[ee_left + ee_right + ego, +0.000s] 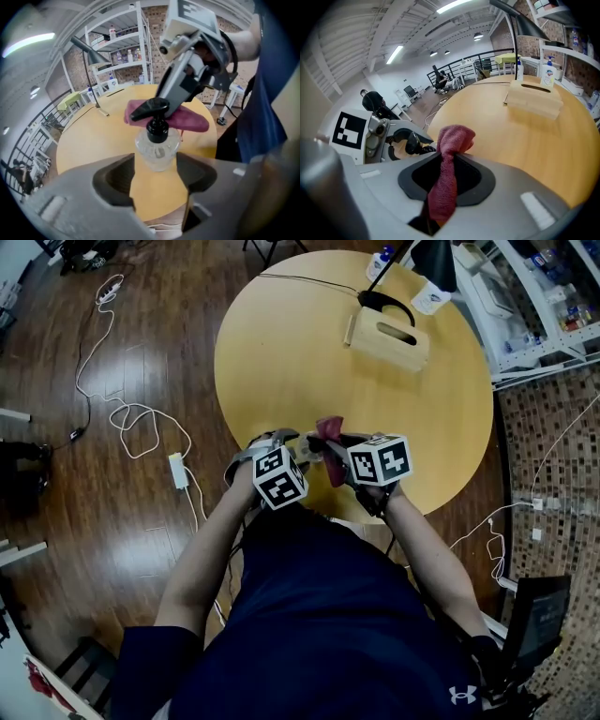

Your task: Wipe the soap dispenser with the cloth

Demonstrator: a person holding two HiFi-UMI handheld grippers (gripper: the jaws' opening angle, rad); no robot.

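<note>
The left gripper (156, 160) clamps the soap dispenser (157, 151) by its clear body, while the right gripper (447, 161), clenched on the red cloth (452, 139), holds it against the dispenser's pump.

No words or numbers can be read.
A small white logo (462, 696) is printed on the dark garment (356, 634) at the near right; square black-and-white markers (279, 478) are shown on two cubes (381, 459); far bottle labels (547, 74) are too small.

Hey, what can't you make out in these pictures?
- Left gripper view: whether the left gripper touches the dispenser; its jaws' tips sit right at its sides.
- Head view: dispenser, mostly hidden behind the cubes.
- Right gripper view: cloth's lower end, down inside the right gripper's jaws.
</note>
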